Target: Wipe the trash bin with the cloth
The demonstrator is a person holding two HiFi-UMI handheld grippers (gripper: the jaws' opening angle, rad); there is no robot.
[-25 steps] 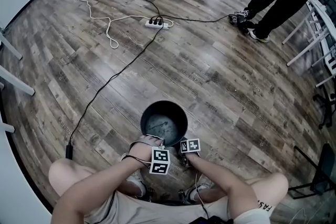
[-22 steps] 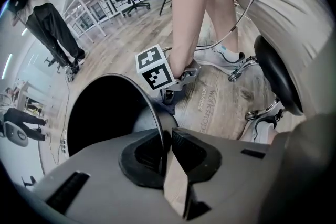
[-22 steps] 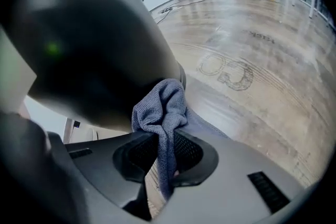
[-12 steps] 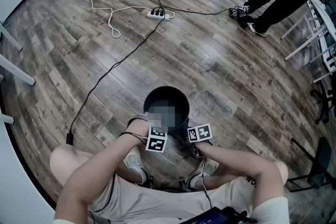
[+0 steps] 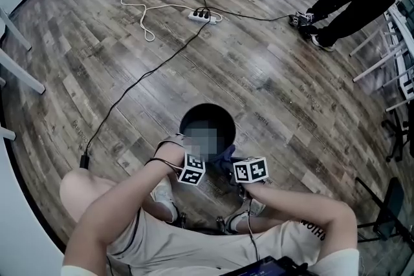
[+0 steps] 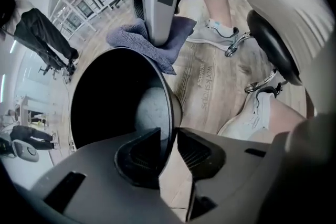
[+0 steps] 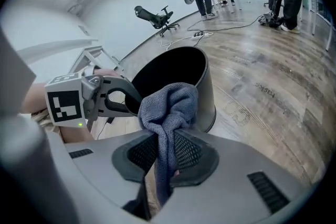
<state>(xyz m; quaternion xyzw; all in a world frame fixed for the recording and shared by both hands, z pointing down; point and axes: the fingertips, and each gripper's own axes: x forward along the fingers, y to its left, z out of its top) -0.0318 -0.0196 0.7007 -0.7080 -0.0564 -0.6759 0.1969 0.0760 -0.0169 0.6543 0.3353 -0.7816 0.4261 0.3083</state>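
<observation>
While the black trash bin stands upright on the wood floor, just ahead of the seated person's shoes, the grey cloth hangs bunched beside its near rim, clamped in the closed right tool. The left tool straddles the rim, its jaws closing with the bin wall between them but not yet pinching it. Wiping seems about to begin: the next move calls for steadying the bin, then pressing the cloth against its wall. Faint print on the floor planks is too warped to read.
</observation>
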